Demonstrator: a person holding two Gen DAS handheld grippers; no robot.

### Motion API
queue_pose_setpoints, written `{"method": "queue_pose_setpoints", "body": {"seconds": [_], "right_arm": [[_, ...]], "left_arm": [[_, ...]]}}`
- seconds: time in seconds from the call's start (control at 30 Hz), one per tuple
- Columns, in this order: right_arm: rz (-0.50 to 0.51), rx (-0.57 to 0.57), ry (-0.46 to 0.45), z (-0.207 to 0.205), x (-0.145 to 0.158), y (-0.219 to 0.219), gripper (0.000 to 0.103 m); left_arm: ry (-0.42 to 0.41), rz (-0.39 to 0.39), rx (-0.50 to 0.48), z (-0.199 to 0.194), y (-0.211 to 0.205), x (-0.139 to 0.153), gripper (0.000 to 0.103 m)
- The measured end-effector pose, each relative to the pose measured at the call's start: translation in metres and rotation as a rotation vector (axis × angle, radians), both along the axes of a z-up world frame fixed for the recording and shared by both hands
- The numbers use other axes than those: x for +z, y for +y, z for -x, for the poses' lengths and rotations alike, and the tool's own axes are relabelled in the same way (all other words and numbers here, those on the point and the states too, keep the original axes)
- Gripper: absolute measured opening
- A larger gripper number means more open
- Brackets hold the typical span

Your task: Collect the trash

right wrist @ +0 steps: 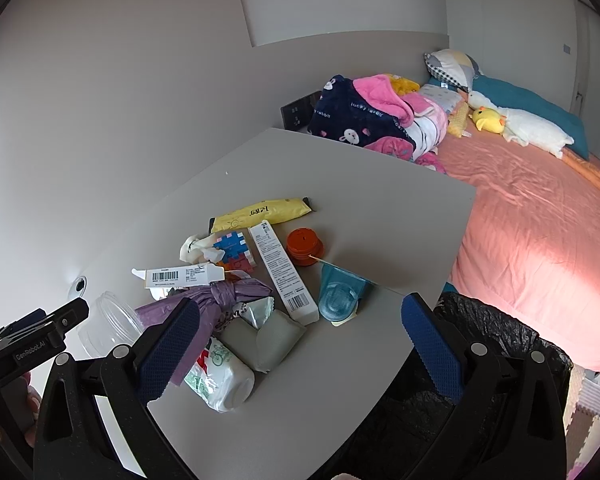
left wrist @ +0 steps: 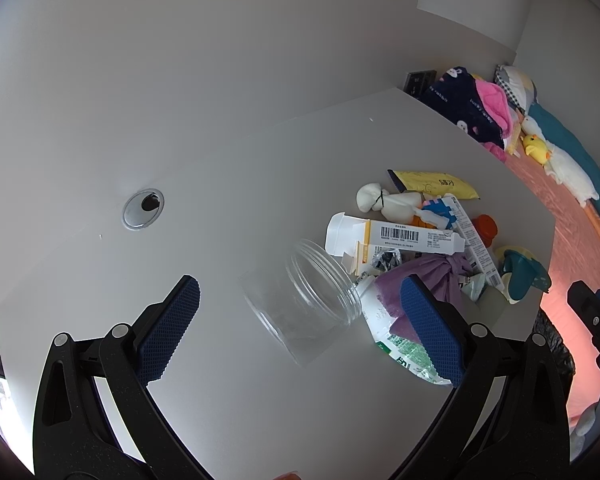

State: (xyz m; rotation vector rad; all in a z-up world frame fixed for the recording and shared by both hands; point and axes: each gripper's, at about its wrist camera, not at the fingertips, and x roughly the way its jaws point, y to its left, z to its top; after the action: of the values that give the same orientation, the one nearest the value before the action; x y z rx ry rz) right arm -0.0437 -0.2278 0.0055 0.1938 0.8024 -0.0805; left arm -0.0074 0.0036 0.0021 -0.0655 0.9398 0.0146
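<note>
Hardly any of the job looked done. The whole heap of trash still lay on the white table, and I could see nothing in the bin, whose black liner showed at the near right corner of the table, though most of its inside was hidden from me.

My left tongs were spread wide apart and held nothing. They hovered over the clear jar, which lay on its side at the near left edge of the heap. My right tongs were likewise apart and empty, hanging above the near end of the pile.

Left to collect, as far as I could tell: the jar, the purple bag knotted in the middle, the white bottle nearest me, the long white box, the barcoded tube, the yellow packet at the far side, the orange lid, the blue holder to the right, and the crumpled grey wrapper.

I judged the task barely started, with the jar the likely first pick for the left side.
</note>
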Motion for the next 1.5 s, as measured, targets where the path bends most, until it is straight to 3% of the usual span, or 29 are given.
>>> {"method": "queue_pose_setpoints", "body": {"seconds": [0.6,1.5], "right_arm": [[-0.005,-0.011,0.009,0.000,-0.005,-0.007,0.100],[-0.126,-0.162,0.159,-0.042,-0.065,-0.041,0.100]], "left_arm": [[0.015,0.005,0.011,-0.001,0.003,-0.004,0.097],[0.144,0.057,0.145,-0.039,0.025,-0.047,0.097]]}}
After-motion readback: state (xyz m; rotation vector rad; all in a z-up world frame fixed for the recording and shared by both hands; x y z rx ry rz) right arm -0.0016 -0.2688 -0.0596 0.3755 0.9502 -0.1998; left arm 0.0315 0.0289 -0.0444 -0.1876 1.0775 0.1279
